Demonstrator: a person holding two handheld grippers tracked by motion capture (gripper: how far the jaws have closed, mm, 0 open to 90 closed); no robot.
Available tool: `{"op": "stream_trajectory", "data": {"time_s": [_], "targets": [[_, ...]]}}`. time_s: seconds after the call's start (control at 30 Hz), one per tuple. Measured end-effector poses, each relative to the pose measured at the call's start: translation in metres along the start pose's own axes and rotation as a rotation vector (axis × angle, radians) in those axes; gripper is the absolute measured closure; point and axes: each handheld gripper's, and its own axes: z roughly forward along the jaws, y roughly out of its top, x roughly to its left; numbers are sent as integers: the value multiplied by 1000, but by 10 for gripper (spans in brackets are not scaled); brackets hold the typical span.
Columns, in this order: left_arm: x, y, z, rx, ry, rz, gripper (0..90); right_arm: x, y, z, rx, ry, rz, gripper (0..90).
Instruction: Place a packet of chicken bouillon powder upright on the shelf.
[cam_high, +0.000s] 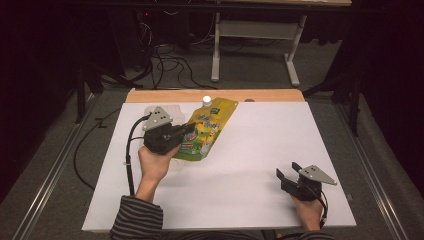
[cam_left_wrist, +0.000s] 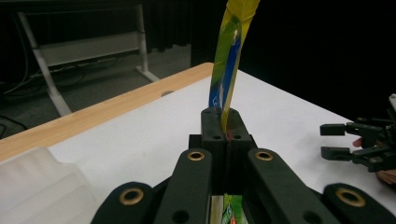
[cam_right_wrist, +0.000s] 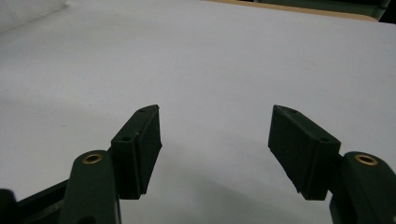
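Note:
A yellow spouted drink pouch (cam_high: 207, 132) with a white cap (cam_high: 206, 100) is held off the white table at the back left. My left gripper (cam_high: 186, 129) is shut on the pouch's lower edge. In the left gripper view the pouch (cam_left_wrist: 229, 60) stands edge-on, pinched between the closed jaws of my left gripper (cam_left_wrist: 226, 122). My right gripper (cam_high: 286, 169) rests near the table's front right, open with nothing between its jaws. In the right gripper view, my right gripper (cam_right_wrist: 215, 140) faces bare table.
A clear plastic tray (cam_high: 165, 111) lies behind the left hand; its ribbed corner (cam_left_wrist: 32, 182) shows in the left gripper view. The white table top (cam_high: 250, 150) has a wooden strip (cam_high: 215, 95) along its far edge. A table frame and cables stand beyond.

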Motion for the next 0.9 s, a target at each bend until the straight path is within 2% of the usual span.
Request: {"op": "stream_trajectory", "data": {"time_s": [0.3,0.43,0.7,0.9], "targets": [[16,17,-14,-61,42,10,900,0,0,0,-4,2,-1,350],[24,22,-20,-71,72,35,900,0,0,-1,-5,1,0,349],[41,27,-30,-96,132,74,900,0,0,-1,-10,1,-5,349],[57,23,-32,-88,174,92,900,0,0,-1,-10,1,-3,349]]}}
